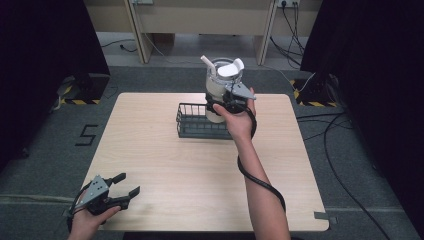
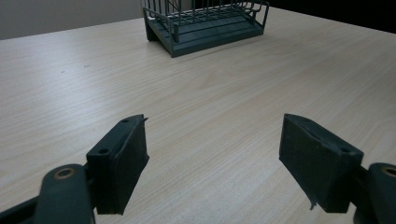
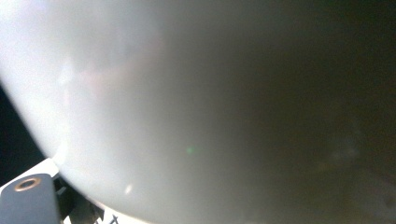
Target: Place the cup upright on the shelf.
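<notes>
A white cup (image 1: 216, 85) with a lid and a straw stands upright at the right end of a dark wire basket (image 1: 192, 125), at the far middle of the table. My right gripper (image 1: 220, 105) is shut on the cup's lower body from the near right side. Whether the cup's base rests on the basket floor I cannot tell. In the right gripper view the cup's pale wall (image 3: 187, 107) sits very close to the camera. My left gripper (image 1: 129, 184) lies low at the table's near left corner, open and holding nothing. Its jaws (image 2: 215, 140) face the basket (image 2: 205, 23) across bare wood.
The light wooden table (image 1: 200, 190) has its near edge just behind my left hand. Black curtains stand on both sides. Cables (image 1: 330, 130) run over the grey floor at the right. A pale bench (image 1: 200, 20) stands beyond the table.
</notes>
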Motion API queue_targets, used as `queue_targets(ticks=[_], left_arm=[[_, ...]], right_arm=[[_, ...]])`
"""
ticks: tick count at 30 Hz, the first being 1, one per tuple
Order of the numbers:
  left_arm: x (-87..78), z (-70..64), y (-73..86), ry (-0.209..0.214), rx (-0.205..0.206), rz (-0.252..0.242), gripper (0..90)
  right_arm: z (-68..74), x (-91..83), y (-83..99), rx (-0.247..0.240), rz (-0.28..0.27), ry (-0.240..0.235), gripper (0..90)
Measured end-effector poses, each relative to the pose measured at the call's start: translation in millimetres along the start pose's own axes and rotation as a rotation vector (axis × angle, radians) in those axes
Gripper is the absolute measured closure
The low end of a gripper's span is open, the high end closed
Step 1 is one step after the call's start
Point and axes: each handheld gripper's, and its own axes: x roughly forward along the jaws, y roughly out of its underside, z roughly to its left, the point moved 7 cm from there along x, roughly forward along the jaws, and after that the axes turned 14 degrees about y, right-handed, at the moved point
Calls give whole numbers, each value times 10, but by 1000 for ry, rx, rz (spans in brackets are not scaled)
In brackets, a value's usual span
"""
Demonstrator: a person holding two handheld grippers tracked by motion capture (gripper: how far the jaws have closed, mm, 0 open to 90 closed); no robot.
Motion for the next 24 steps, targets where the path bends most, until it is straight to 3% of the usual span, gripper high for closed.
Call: queue_targets(ticks=[24], left_arm=[[-1,1,1,3,-1,-1,227]], right_arm=[[125,276,62,-9,32,7,109]])
